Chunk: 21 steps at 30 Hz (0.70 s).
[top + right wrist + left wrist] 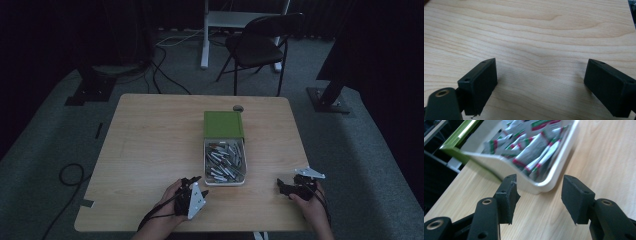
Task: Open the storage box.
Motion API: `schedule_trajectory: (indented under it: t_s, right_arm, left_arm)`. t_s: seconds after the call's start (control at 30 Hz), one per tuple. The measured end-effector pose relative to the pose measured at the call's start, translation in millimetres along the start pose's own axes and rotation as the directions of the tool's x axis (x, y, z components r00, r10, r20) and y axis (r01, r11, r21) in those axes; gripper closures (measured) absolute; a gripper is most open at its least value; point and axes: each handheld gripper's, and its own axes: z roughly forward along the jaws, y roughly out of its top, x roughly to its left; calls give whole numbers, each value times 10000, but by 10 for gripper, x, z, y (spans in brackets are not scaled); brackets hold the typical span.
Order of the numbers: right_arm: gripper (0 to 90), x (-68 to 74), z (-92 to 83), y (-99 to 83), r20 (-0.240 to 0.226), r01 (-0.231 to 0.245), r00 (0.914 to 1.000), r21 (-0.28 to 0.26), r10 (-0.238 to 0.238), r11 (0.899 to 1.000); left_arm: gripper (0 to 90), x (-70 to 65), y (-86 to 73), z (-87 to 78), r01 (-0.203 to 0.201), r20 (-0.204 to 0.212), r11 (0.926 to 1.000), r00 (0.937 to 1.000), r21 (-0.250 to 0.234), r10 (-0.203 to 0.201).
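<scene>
Left gripper point(537, 200), jaws apart and empty, faces the white tray point(544, 185) of sachets point(536, 152), probably to pick one; right gripper point(540, 87) rests wide open over bare table point(536, 30)

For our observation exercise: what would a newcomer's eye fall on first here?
First, the white tray of small sachets at the table's middle, a green lid just behind it. Next, the left gripper, open beside the tray's near corner, and the right gripper, open over bare wood.
</scene>
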Motion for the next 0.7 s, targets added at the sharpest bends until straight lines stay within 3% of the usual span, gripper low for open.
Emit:
schedule_trajectory:
  t_s: [0.07,0.33,0.4,0.53,0.7]
  right_arm:
    - [109,0,0,0,0,1,10000,0,-1,10000]
    - [109,0,0,0,-1,6,10000,-1,-6,10000]
    - [109,-1,0,0,-1,8,10000,-3,-8,10000]
    - [109,-1,0,0,-2,8,10000,-3,-8,10000]
    - [109,-1,0,0,0,15,10000,0,-15,10000]
  left_arm:
    - [460,67,-84,-12,209,-258,9997,9995,143,-205]
    - [450,204,-271,-46,1096,-399,9932,9933,392,-1081]
    - [447,239,-307,-48,1306,-563,9905,9902,427,-1281]
    - [420,289,-383,-45,1872,-437,9815,9817,405,-1855]
    - [402,383,-490,-45,2470,-564,9680,9680,438,-2445]
